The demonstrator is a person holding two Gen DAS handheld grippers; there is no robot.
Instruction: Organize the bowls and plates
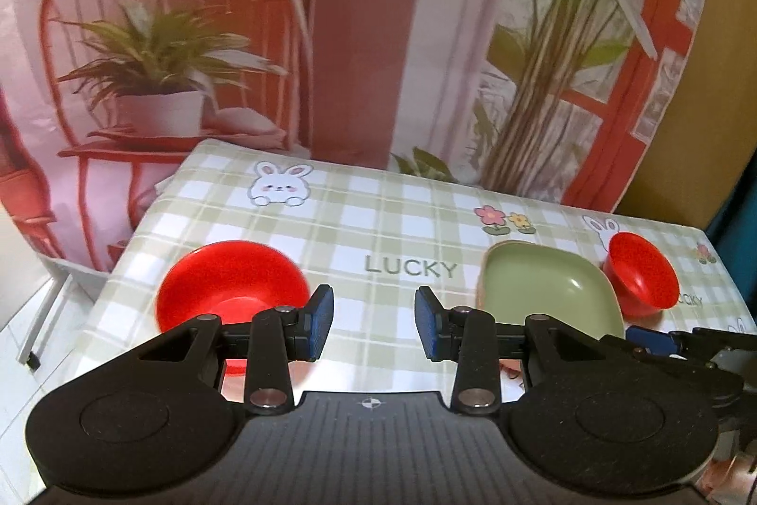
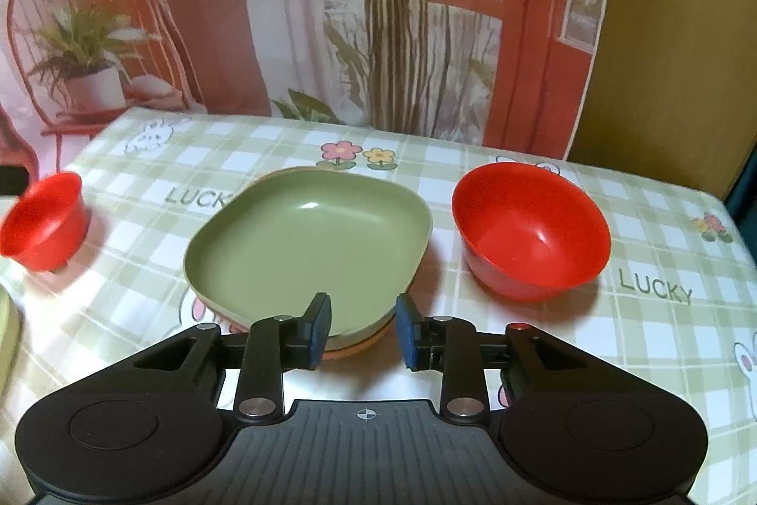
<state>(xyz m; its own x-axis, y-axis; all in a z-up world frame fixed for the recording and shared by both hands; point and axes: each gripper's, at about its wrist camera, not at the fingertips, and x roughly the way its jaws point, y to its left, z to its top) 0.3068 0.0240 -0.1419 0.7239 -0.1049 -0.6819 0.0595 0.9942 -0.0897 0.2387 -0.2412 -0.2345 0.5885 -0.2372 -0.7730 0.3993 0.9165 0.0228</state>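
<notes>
A green square plate [image 2: 307, 240] lies on top of an orange plate [image 2: 352, 349] in the middle of the table. A red bowl [image 2: 530, 230] stands upright to its right. A second red bowl [image 2: 45, 221] stands at the far left. My right gripper [image 2: 363, 327] is open and empty, its jaws just over the plates' near edge. In the left wrist view, my left gripper [image 1: 374, 325] is open and empty above the cloth, between the left red bowl [image 1: 232, 282] and the green plate [image 1: 544, 292]. The other red bowl [image 1: 641, 273] shows at the right.
The table [image 2: 615, 344] has a green checked cloth with rabbits, flowers and "LUCKY" print. A printed backdrop [image 1: 236, 31] of a chair and plants hangs behind the far edge. The right gripper's tip [image 1: 657, 339] shows at the right in the left wrist view.
</notes>
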